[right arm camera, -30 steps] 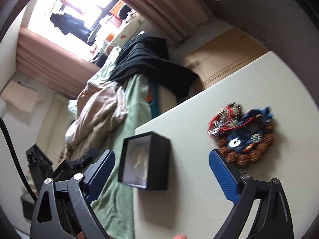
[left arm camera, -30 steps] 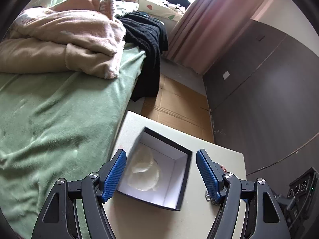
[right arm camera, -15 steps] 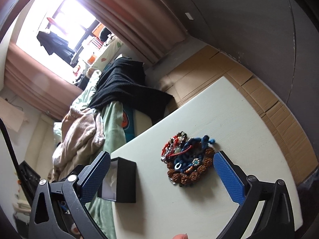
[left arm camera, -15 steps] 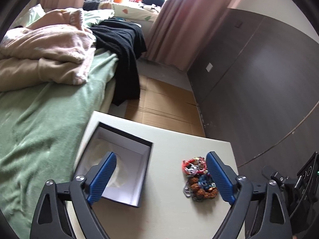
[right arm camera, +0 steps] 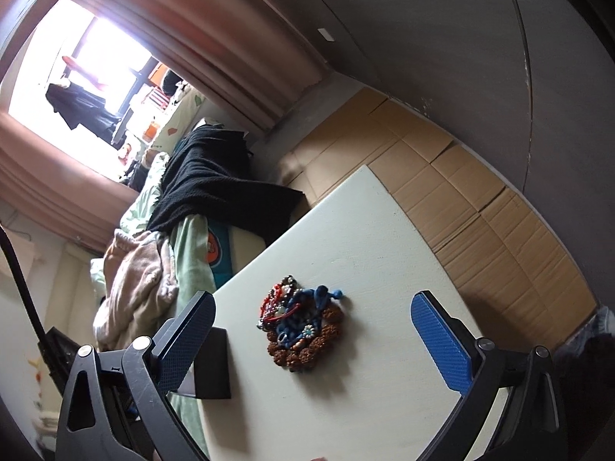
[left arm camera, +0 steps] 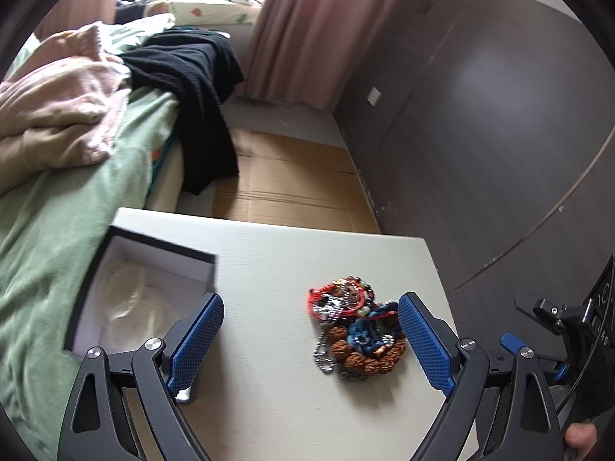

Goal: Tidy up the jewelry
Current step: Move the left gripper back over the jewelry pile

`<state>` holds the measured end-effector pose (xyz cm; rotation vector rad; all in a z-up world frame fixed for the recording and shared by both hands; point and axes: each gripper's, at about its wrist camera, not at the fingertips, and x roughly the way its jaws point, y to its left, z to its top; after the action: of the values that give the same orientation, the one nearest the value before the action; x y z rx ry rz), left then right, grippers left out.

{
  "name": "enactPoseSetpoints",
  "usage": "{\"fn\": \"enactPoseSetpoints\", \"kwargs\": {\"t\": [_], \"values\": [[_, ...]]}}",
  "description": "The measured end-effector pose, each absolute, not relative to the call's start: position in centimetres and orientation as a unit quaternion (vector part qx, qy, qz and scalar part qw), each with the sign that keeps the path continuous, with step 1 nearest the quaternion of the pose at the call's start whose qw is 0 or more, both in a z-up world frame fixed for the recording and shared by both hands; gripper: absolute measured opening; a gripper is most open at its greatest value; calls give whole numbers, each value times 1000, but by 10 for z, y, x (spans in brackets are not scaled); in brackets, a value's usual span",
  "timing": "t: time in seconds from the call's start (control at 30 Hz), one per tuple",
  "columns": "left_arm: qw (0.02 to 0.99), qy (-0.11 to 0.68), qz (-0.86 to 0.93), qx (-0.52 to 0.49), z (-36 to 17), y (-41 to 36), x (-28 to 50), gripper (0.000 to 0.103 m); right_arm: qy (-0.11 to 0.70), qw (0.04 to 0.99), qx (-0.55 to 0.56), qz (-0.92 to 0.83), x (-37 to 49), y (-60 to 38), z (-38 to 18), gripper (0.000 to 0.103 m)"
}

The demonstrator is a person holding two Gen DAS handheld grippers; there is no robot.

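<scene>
A tangled pile of jewelry [left arm camera: 355,324], with brown beads, red cords, blue pieces and a metal chain, lies on the white table [left arm camera: 276,253]. To its left stands an open black box [left arm camera: 127,292] with a white lining and a pale pouch inside. My left gripper [left arm camera: 309,340] hovers open over the table, its right pad beside the pile and its left pad over the box's near corner. In the right wrist view my right gripper [right arm camera: 323,340] stands wide open above the jewelry pile [right arm camera: 301,324], nothing between its pads. The black box [right arm camera: 213,363] shows behind its left finger.
A bed with a green sheet [left arm camera: 69,207], a pink blanket [left arm camera: 57,111] and a black garment [left arm camera: 192,88] borders the table's left side. Cardboard [left arm camera: 292,184] covers the floor beyond. A dark wall [left arm camera: 480,134] runs along the right. The other gripper's body [left arm camera: 557,319] shows at right.
Both grippers swung from the box towards the jewelry pile, which now lies between their pads in view. The left gripper's jaws opened wider; the right's also widened slightly.
</scene>
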<state>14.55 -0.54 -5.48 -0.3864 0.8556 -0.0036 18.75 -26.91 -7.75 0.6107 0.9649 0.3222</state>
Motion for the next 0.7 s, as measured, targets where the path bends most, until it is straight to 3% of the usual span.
{"fn": "enactPoseSetpoints", "kwargs": {"t": [0.1,0.23,0.43,0.67,0.7], "values": [[889,424,-18,-173,-60,-19,154,84,459,826,290,151,192,-273,-82,103],[882,441,-37,-164,-68,-39,165,70,479,811,298,155,198,-274,-94,87],[871,467,-53,-141,-82,-61,180,50,502,789,323,145,204,-286,-108,86],[858,494,-50,-130,-93,-67,204,48,505,782,338,140,207,-295,-110,86],[856,499,-50,-125,-96,-68,209,44,506,779,343,138,207,-296,-111,86]]}}
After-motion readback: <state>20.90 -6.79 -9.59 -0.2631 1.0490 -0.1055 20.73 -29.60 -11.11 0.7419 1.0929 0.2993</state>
